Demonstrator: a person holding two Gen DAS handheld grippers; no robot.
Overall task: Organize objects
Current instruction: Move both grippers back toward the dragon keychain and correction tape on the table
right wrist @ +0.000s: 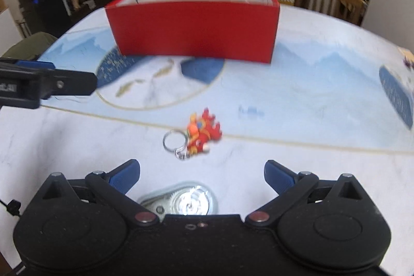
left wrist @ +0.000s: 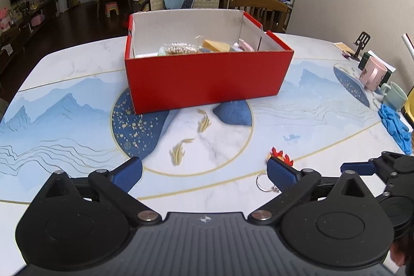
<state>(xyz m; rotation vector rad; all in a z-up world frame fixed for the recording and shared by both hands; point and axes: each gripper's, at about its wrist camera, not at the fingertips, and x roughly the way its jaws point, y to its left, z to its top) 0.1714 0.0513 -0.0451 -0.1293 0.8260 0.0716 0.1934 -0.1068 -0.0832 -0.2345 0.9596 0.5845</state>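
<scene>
Directly ahead of the right gripper (right wrist: 201, 176), whose blue-padded fingers are spread wide and hold nothing, a red keychain figure (right wrist: 204, 132) lies on the table (right wrist: 297, 167) with its metal ring (right wrist: 174, 141) to its left, near the fingertips but not between them. Closer in, a clear round tape dispenser (right wrist: 181, 201) sits just under the gripper's body, between the bases of the fingers (its outline is blurred). The left gripper (left wrist: 204, 173) is likewise spread and empty; in its view the keychain peeks out just behind its right fingertip, the ring beside it. Farther back a red box (left wrist: 207, 79) stands open on the table, holding cotton swabs (left wrist: 179, 48) and other small items too indistinct to name. The tabletop is pale marble printed with blue mountains and gold fish. At its right edge stand a pink mug (left wrist: 372, 73), a green mug (left wrist: 394, 96) and blue gloves (left wrist: 394, 124). Beyond lie a wooden chair (left wrist: 258, 8) and a cluttered living room.
</scene>
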